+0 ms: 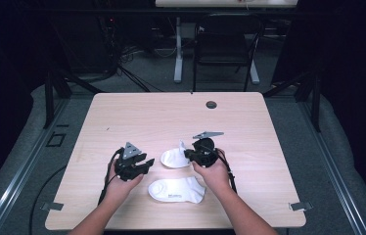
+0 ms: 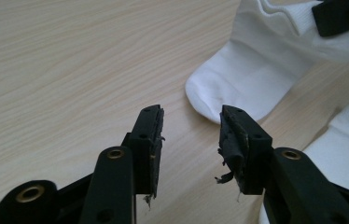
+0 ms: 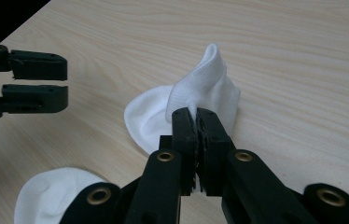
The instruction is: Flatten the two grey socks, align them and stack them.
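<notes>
Near table's (image 1: 122, 112) front edge: second sock (image 1: 177, 190) lies crosswise, clear. Right gripper (image 3: 196, 114) pinches far sock (image 3: 149, 116), cuff upward; left gripper (image 2: 190, 130) spread, empty.

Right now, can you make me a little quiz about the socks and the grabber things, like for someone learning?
1. True or false: the right gripper is clamped on the cuff of the far sock.
2. What lies between the jaws of the left gripper? A) a sock B) nothing C) a cable
3. How many white socks are on the table?

Key
1. True: its jaws pinch the cuff and lift it.
2. B: the jaws stand apart over bare wood, close to the far sock's toe.
3. Two: the far sock and the near sock, which lies flat.
</notes>
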`<state>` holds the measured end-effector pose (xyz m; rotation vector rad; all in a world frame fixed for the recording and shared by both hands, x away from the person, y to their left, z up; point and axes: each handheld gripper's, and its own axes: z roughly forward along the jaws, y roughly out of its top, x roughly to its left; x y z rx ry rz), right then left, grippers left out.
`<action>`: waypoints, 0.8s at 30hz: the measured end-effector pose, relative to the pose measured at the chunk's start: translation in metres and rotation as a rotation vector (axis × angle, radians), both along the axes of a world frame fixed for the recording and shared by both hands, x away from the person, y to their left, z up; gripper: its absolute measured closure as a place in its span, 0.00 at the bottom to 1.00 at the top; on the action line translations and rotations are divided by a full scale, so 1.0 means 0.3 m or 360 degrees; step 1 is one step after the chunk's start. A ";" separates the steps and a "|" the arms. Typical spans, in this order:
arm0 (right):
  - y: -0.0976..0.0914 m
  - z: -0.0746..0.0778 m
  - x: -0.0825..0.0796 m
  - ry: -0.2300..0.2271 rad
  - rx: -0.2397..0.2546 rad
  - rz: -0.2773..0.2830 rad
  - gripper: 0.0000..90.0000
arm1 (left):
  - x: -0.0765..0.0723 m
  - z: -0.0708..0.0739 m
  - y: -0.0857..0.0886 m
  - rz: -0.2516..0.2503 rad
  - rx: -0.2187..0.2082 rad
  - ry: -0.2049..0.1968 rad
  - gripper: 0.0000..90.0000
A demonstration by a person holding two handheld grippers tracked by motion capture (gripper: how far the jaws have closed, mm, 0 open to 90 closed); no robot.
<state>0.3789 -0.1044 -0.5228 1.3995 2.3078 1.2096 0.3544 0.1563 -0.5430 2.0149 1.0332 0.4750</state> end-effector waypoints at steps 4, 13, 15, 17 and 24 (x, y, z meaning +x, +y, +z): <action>0.004 0.000 -0.008 -0.0003 0.0009 0.0013 0.97 | 0.024 -0.004 -0.032 -0.0008 0.0018 -0.0002 0.73; 0.009 0.008 -0.019 -0.0014 0.0036 0.0023 0.97 | 0.058 -0.024 -0.081 -0.0031 0.0004 0.0037 0.96; 0.008 0.008 -0.020 -0.0014 0.0040 0.0030 0.97 | 0.064 -0.031 -0.089 -0.0029 0.0003 0.0049 0.98; 0.007 0.010 -0.021 -0.0017 0.0046 0.0027 0.97 | 0.070 -0.038 -0.098 -0.0033 0.0006 0.0058 0.99; 0.005 0.007 -0.023 -0.0011 0.0063 0.0028 0.97 | 0.090 -0.069 -0.129 -0.0039 0.0027 0.0095 1.00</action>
